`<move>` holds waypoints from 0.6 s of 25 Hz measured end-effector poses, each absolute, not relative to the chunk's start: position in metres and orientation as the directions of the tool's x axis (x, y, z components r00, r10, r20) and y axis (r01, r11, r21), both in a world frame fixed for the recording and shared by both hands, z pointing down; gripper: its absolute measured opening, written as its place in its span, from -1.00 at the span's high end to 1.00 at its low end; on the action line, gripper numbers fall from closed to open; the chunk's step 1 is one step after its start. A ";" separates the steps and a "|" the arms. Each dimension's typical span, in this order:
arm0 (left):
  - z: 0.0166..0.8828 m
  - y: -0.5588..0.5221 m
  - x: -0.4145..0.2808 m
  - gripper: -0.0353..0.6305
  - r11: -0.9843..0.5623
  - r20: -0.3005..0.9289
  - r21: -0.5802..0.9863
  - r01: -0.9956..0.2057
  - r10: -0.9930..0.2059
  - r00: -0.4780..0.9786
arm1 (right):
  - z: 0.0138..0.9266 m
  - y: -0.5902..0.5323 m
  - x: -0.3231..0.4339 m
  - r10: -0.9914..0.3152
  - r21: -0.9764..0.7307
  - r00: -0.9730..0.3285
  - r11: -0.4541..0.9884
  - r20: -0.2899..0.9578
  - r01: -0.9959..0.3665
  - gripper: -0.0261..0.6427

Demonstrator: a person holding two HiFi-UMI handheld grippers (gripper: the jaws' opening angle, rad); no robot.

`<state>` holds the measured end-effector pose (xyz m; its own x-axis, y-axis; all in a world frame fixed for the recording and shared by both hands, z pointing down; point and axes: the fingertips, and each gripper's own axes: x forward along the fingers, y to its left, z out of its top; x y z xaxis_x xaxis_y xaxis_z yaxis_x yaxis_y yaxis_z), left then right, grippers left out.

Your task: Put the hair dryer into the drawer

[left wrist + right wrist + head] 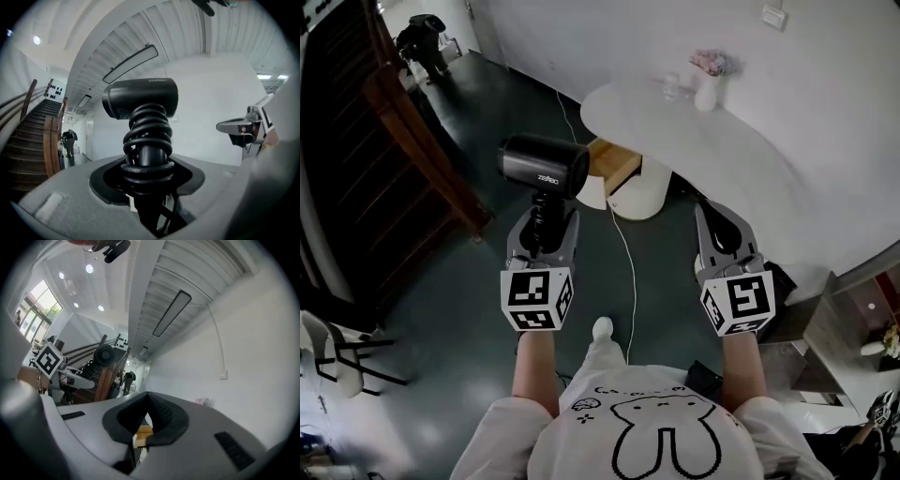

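In left tool (pixel 549 221), hair dryer (pixel 544 167) handle runs fwd, barrel crosswise.

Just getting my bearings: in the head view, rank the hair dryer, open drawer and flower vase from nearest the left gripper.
1. hair dryer: clamped in the left gripper.
2. drawer: ahead to the right, open under the table.
3. vase: farthest, on the table's far side.
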<state>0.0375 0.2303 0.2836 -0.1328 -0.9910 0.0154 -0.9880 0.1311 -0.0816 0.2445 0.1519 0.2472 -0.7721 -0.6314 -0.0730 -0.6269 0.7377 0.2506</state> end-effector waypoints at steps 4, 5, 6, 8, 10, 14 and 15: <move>0.281 0.184 -0.008 0.22 0.110 0.006 -0.075 -0.991 -0.994 -0.111 | 0.250 0.108 0.204 -0.648 0.250 -0.760 0.728 -0.054 -0.639 0.93; 0.281 0.173 -0.019 0.22 0.108 0.009 -0.074 -0.991 -0.994 -0.109 | 0.250 0.097 0.195 -0.653 0.248 -0.755 0.724 -0.050 -0.643 0.93; 0.281 0.161 -0.030 0.22 0.106 0.014 -0.072 -0.992 -0.994 -0.107 | 0.250 0.086 0.186 -0.660 0.243 -0.750 0.721 -0.048 -0.649 0.93; 0.283 0.140 -0.052 0.22 0.095 0.029 -0.068 -0.993 -0.995 -0.098 | 0.251 0.065 0.168 -0.673 0.229 -0.738 0.712 -0.045 -0.663 0.93; 0.286 0.121 -0.074 0.22 0.080 0.046 -0.067 -0.995 -0.995 -0.083 | 0.253 0.048 0.149 -0.689 0.216 -0.724 0.702 -0.040 -0.679 0.93; 0.293 0.091 -0.111 0.22 0.045 0.070 -0.064 -0.997 -0.996 -0.049 | 0.259 0.021 0.118 -0.714 0.203 -0.699 0.682 -0.019 -0.702 0.93; 0.296 0.085 -0.118 0.22 0.038 0.074 -0.065 -0.997 -0.996 -0.043 | 0.262 0.016 0.112 -0.718 0.207 -0.696 0.680 -0.008 -0.704 0.93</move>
<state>-0.1175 0.0846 0.2961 -0.0431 -0.9963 0.0742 -0.9972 0.0383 -0.0648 0.1125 0.0164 0.2624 -0.6959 -0.7181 -0.0080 -0.7037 0.6797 0.2068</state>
